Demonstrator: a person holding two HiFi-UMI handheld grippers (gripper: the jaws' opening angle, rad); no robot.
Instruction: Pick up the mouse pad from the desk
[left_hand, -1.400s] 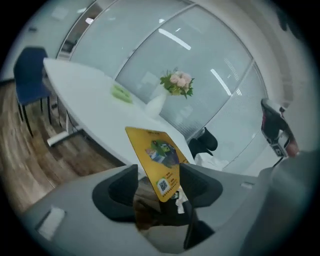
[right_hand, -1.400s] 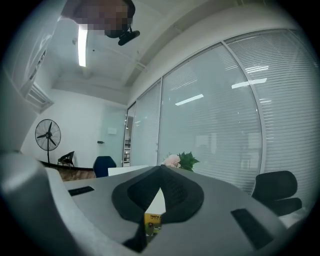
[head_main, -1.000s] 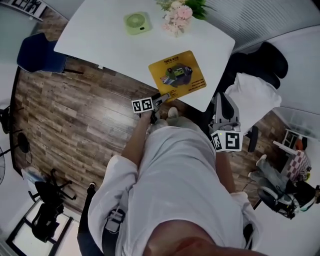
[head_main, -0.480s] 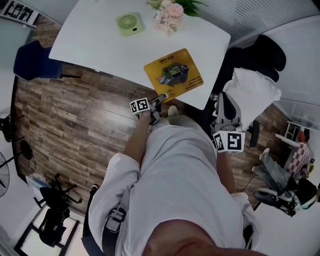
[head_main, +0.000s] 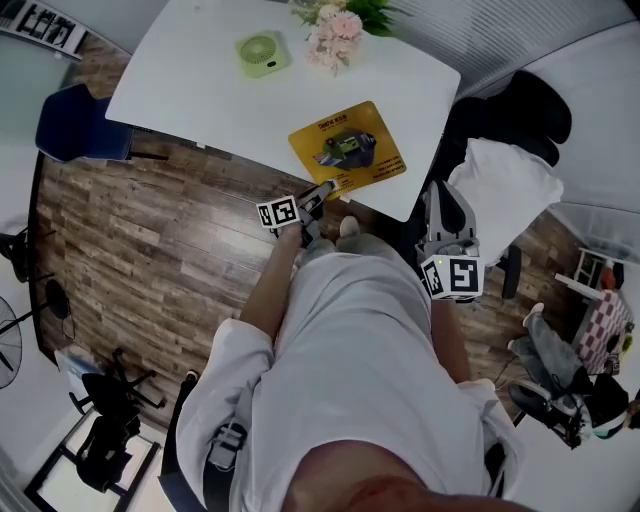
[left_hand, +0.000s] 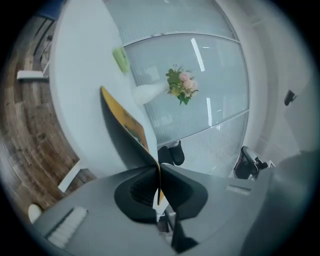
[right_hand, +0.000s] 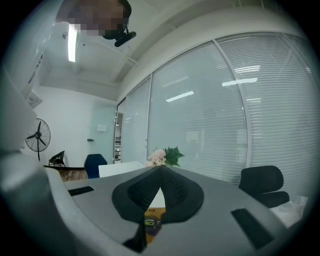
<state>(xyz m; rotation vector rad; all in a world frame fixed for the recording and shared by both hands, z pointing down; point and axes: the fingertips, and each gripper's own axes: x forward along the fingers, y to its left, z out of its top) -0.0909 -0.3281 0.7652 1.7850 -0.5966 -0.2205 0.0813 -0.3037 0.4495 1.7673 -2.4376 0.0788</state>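
Note:
The yellow mouse pad (head_main: 347, 150) with a printed picture lies near the front edge of the white desk (head_main: 200, 95). My left gripper (head_main: 322, 190) is at its near corner, shut on that edge. In the left gripper view the mouse pad (left_hand: 125, 120) stands edge-on and tilted up off the desk, pinched between the left gripper's (left_hand: 158, 182) dark pads. My right gripper (head_main: 445, 205) hangs to the right of the desk corner, away from the pad. Its pads meet at the tips in the right gripper view (right_hand: 160, 170), with nothing between them. The mouse pad (right_hand: 151, 220) shows below them.
A green fan (head_main: 262, 52) and a vase of pink flowers (head_main: 335, 25) stand at the desk's far side. A blue chair (head_main: 80, 130) is at the left end. A black office chair (head_main: 520, 110) with a white cloth (head_main: 500, 190) is to the right. Wooden floor lies below.
The left gripper has stayed at the pad's near corner and gripped it. The pad's near edge has come up slightly. The right gripper has barely moved.

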